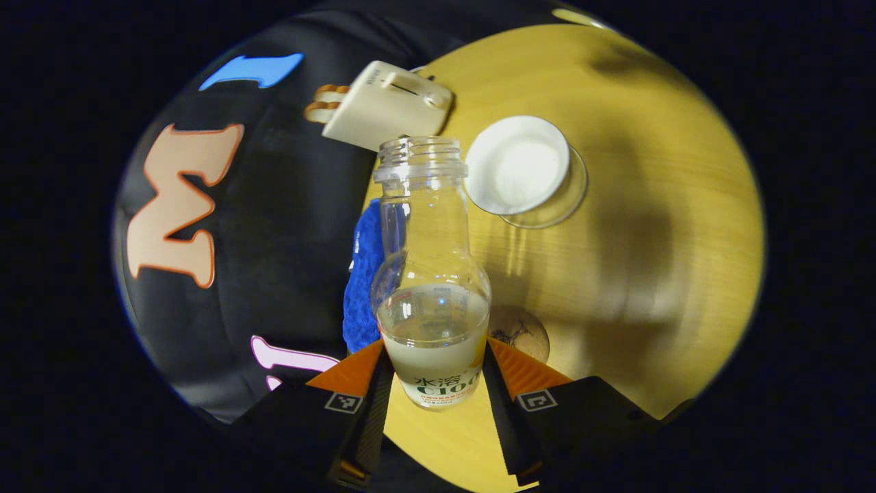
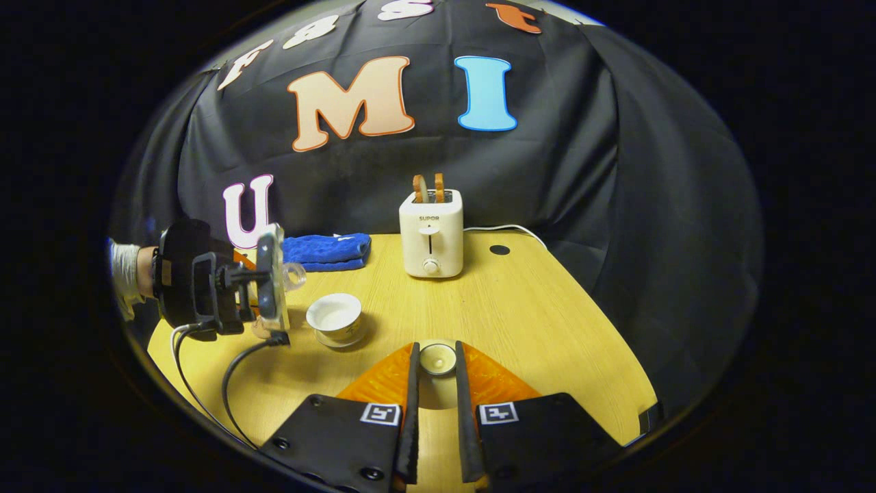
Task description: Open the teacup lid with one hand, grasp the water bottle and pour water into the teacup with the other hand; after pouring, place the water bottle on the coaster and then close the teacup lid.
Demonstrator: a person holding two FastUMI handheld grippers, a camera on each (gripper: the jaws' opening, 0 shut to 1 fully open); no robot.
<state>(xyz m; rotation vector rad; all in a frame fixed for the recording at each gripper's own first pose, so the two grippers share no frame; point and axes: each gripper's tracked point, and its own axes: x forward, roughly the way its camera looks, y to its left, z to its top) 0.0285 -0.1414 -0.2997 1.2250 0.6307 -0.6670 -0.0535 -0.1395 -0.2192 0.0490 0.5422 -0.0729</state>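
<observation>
Two steps looked done by our reading: the lid (image 2: 437, 358) was off the teacup (image 2: 335, 317), pinched between the right gripper (image 2: 436, 366) fingers low over the table (image 2: 547, 322), and the bottle (image 1: 431, 287) was up in the left gripper (image 1: 433, 373), fingers clamped on its lower body. We judged the pour itself was in hand; the bottle lay tipped, its open mouth near the teacup rim, though we could not tell whether water was running. About a third of the bottle held water. We judged the next move called for more tilt with the mouth kept over the cup, then setting the bottle on the coaster (image 1: 520, 333), which lay just beside the left fingers. The bottle label read "C100" under Chinese characters we could not make out fully; the toaster (image 2: 431, 233) bore "SUPOR". A blue cloth (image 2: 327, 250) lay by the wall.
</observation>
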